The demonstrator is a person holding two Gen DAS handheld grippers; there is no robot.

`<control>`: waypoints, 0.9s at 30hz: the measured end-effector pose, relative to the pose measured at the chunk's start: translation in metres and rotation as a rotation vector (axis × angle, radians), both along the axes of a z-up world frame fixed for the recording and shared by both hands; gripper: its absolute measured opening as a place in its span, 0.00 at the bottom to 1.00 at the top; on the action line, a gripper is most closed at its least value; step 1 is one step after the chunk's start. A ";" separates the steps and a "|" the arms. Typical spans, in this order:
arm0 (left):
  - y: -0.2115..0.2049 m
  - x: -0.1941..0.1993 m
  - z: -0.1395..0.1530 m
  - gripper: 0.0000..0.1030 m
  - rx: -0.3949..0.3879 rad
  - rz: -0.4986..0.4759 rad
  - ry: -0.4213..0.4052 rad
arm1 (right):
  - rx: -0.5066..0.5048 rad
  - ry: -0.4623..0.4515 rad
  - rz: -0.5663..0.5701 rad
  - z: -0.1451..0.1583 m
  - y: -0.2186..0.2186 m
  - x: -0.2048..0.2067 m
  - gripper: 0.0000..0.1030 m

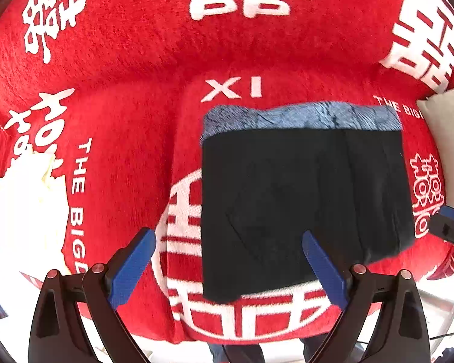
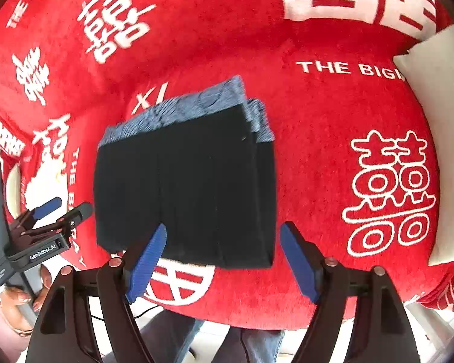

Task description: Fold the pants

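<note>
The dark pants lie folded into a compact rectangle on the red sofa seat, with a blue ribbed waistband along the far edge. They also show in the right wrist view. My left gripper is open and empty, hovering over the fold's near left corner. My right gripper is open and empty over the fold's near edge. The left gripper shows in the right wrist view just left of the pants, jaws apart. The right gripper's tip shows at the right edge of the left wrist view.
The red sofa cover has white characters and lettering. A grey-white cushion leans at the right end, also seen in the left wrist view. The seat's front edge is close below the grippers. A person's legs stand there.
</note>
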State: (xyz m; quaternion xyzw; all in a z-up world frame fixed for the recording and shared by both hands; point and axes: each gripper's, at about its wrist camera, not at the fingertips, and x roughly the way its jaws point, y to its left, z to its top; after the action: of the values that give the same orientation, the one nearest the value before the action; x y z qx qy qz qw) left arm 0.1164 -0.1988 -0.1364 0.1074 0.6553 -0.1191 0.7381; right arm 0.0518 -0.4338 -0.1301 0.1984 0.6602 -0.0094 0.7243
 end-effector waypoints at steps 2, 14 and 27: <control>-0.003 -0.007 0.004 0.99 0.006 -0.014 0.009 | -0.034 0.002 0.015 0.005 0.010 -0.002 0.82; -0.006 -0.042 0.027 0.99 0.027 -0.048 0.028 | -0.184 0.025 0.034 0.031 0.039 -0.019 1.00; -0.001 -0.050 0.042 0.99 0.082 -0.054 0.020 | -0.230 0.061 0.019 0.042 0.053 -0.028 1.00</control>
State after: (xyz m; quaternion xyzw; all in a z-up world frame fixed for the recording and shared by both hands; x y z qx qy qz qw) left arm 0.0659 -0.2001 -0.0946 0.1541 0.6639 -0.1131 0.7230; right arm 0.0236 -0.3811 -0.0877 0.1072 0.6783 -0.0843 0.7220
